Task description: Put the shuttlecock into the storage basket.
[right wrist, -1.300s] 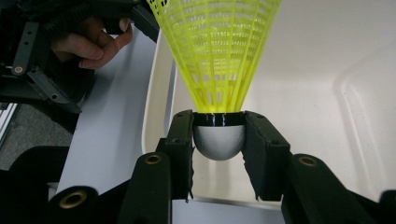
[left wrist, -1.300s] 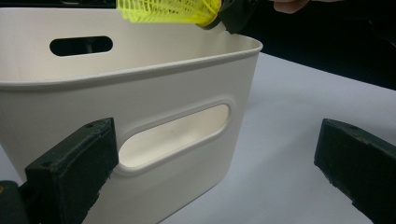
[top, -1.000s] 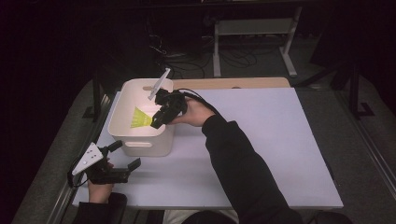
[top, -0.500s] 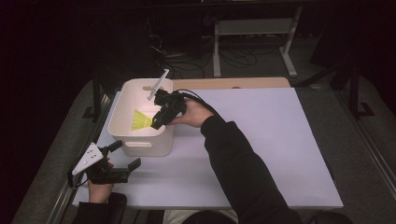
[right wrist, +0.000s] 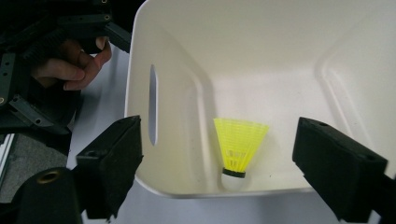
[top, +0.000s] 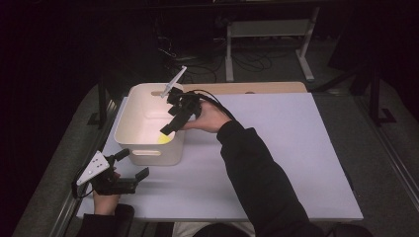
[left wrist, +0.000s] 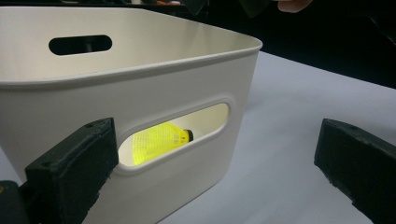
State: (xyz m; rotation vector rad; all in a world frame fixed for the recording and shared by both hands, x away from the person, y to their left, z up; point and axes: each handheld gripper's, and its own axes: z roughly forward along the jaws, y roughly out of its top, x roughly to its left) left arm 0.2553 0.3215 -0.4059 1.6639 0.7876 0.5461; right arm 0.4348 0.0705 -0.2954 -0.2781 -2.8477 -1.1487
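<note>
While it lies on the smooth floor of the bin (right wrist: 261,28), the shuttlecock (right wrist: 239,145) shows a flared yellow mesh skirt, a thin black band and a rounded white cork tip that points toward the bin's near wall. Nothing touches it, and bare plastic floor lies on both sides of it. From the left gripper view the shuttlecock (left wrist: 159,140) shows through the long oval handle slot in the bin's wall. That bin (top: 143,148) is cream-white plastic, rectangular with rounded corners, a rolled rim and glossy walls, and it stands at the left of the pale matte surface (top: 286,163). Above the bin's right rim hangs the right gripper (top: 173,123), released, its two blocky black jaws spread wide to either side of the shuttlecock with nothing between them. At the near left corner, just beside the bin, the left gripper (top: 131,165) rests in a hand, its jaws also wide apart and holding nothing. To the right, the surface lies flat and bare out to its straight far and near edges.
</note>
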